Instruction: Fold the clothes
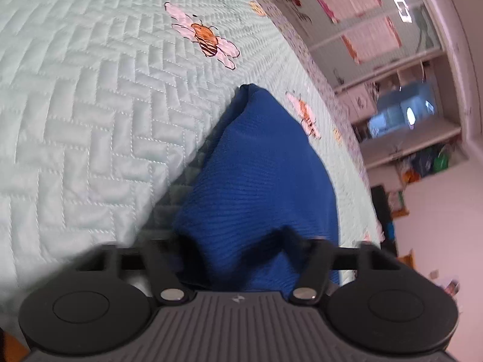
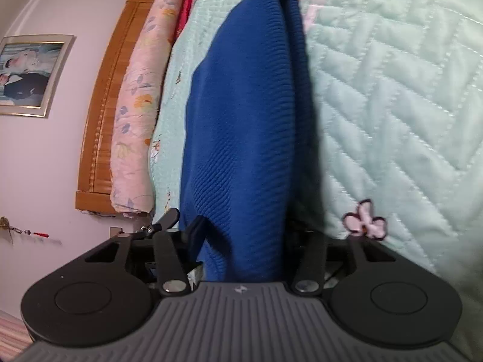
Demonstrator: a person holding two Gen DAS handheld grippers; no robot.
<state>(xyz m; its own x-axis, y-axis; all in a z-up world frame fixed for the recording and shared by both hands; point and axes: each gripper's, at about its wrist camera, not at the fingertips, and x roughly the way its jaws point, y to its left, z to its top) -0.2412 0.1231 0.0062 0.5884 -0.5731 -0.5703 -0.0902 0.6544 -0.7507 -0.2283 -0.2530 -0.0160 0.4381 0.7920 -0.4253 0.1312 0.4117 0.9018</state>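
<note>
While both claws clamp it, blue ribbed knit garment (image 1: 253, 181) bunches, lifted off quilted bedspread (image 1: 90, 105).

A deep blue ribbed knit cloth garment (image 1: 256, 175) lies on a pale green quilted bedspread (image 1: 90, 96) with a soft satin sheen; beyond, a glossy orange-brown wooden headboard (image 2: 102, 114) and matt black plastic gripper bodies with shiny metal pivot pins.

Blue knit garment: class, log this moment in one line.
left gripper: shut on blue knit garment | right gripper: shut on same garment | surface: quilted bedspread
</note>
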